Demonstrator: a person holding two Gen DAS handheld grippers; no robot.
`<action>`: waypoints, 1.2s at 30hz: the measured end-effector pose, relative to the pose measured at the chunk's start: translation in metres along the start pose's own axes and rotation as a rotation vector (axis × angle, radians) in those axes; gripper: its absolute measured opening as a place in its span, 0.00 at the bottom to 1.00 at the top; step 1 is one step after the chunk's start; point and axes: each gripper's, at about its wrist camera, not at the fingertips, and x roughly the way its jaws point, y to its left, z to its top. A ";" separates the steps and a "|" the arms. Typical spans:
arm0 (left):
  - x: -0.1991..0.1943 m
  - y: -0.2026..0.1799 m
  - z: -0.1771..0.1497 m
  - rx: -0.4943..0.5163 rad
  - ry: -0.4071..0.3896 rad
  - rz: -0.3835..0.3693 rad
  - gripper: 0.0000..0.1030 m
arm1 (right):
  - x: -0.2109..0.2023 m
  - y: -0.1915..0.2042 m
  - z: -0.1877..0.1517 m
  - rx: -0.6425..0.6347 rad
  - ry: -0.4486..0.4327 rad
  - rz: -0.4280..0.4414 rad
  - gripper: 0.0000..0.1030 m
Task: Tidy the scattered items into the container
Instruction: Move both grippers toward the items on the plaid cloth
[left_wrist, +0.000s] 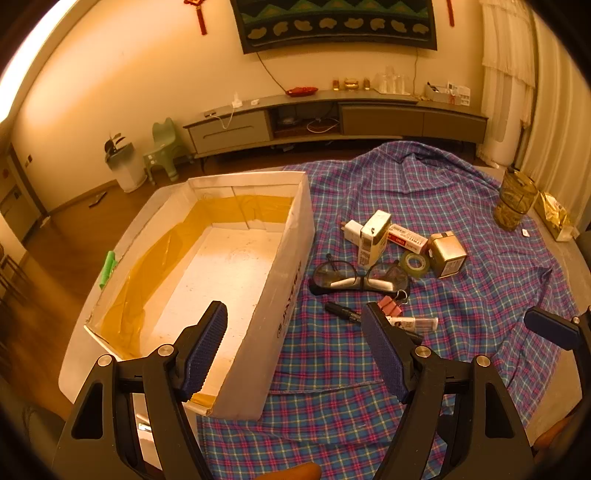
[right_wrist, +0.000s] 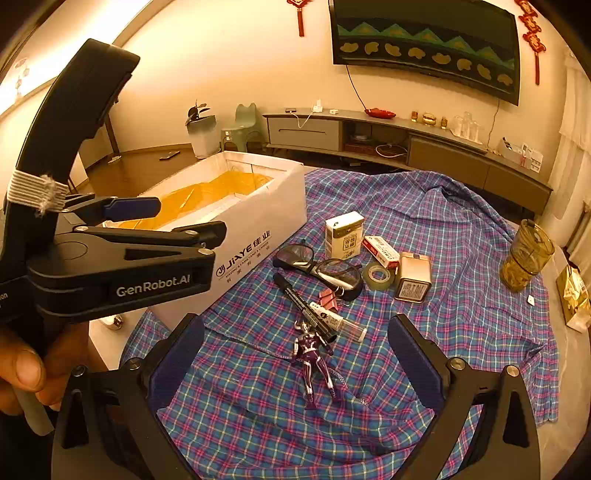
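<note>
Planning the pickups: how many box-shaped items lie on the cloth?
3: white carton standing behind the glasses, red-white box beside it, gold tin right of the tape.

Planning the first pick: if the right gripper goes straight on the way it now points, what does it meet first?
Probably the purple toy figure, lying on the plaid cloth between the open jaws of the right gripper. Nothing stands before it, though depth is hard to judge.

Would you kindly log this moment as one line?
stage: start | left gripper: open, empty | right gripper: open, over toy figure | white box: empty | items on plaid cloth
</note>
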 end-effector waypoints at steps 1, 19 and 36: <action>0.000 0.000 0.000 0.000 0.001 -0.001 0.75 | 0.000 0.000 0.000 -0.001 0.001 0.000 0.97; -0.010 0.000 -0.002 0.006 -0.031 -0.011 0.75 | -0.006 0.010 -0.001 -0.031 0.006 0.022 0.97; -0.010 0.012 -0.008 -0.017 -0.054 -0.060 0.33 | 0.003 0.011 -0.007 -0.018 0.025 0.166 0.27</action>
